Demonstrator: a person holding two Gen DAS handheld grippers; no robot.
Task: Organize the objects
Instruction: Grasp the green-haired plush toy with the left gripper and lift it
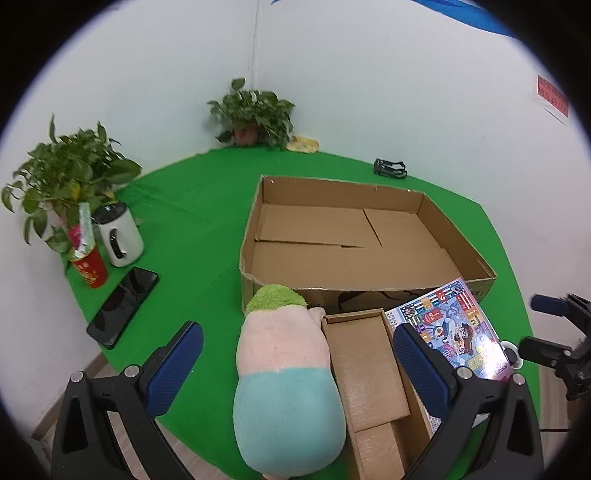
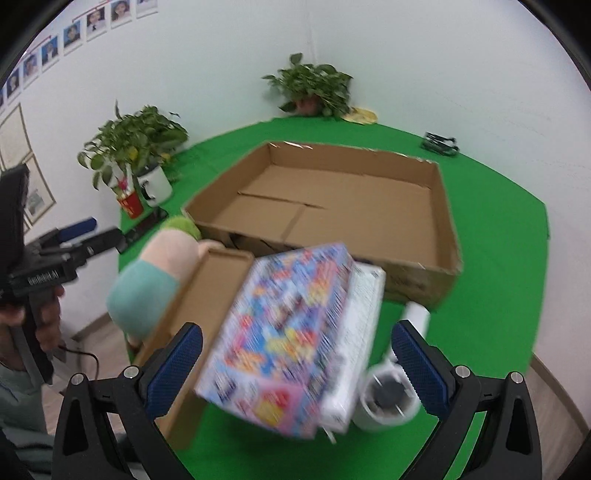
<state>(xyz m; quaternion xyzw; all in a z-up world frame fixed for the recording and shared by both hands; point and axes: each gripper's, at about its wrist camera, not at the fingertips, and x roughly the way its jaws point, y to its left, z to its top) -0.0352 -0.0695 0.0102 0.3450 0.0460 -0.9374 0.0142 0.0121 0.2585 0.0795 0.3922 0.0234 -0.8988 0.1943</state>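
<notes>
Puzzle box (image 2: 295, 332) — right claw (image 2: 295, 365) tilted down, agape.

A bench (image 1: 192, 192) covered with a bright green cloth was set into a corner formed by two plain white walls (image 1: 369, 92). A thin seam (image 1: 255, 44) was seen running up that corner. A row of framed portrait photographs (image 2: 74, 33) was hung high on the left wall, with larger framed pictures (image 2: 14, 136) below them. A red notice (image 1: 552, 98) was fixed to the right wall. Pale wood-look flooring (image 2: 565, 384) was visible beyond the bench edge. The room was evenly lit.
</notes>
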